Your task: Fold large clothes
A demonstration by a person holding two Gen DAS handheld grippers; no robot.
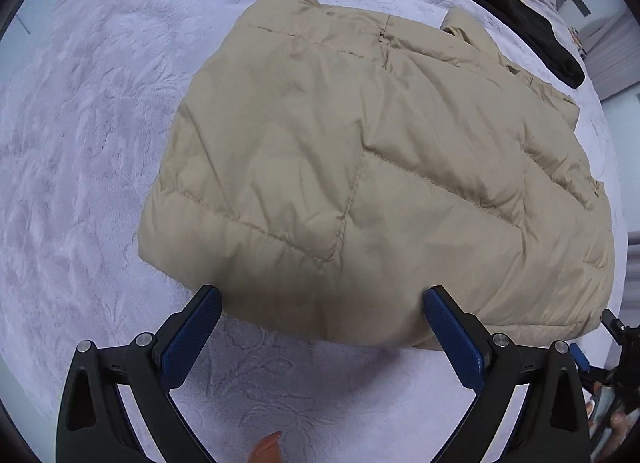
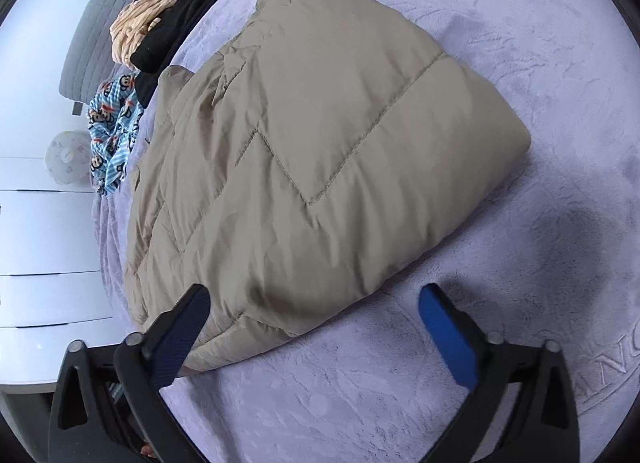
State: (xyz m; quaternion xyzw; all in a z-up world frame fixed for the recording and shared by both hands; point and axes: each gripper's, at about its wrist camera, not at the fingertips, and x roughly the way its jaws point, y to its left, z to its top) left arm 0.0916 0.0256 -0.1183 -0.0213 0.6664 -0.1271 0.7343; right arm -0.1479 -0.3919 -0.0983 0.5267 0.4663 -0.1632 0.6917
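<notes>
the biggest thing i see is the bed under its pale lilac plush blanket (image 1: 80, 143), which fills both wrist views and carries everything else. lying on it, roughly mid-bed, is the beige quilted puffer jacket (image 1: 360, 167), folded into a thick padded bundle with its stitched seams facing up; in the right wrist view the same jacket (image 2: 328, 167) runs from the near edge of the picture away toward the head end of the bed.

beyond the jacket, up by the far end, lies a long black garment (image 1: 508, 11), and next to it a cream striped cloth (image 2: 136, 23) and a blue cartoon-print cloth (image 2: 112, 131), all crumpled together near the grey padded headboard (image 2: 104, 23). white drawers (image 2: 44, 255) stand beside the bed in the right view.

my left tongs (image 1: 322, 299) are spread wide, blue pads either side of the jacket's near folded edge without pinching it. my right tongs (image 2: 314, 297) are likewise released and wide apart: the left finger sits just against the jacket's near corner, the right finger over bare blanket.
</notes>
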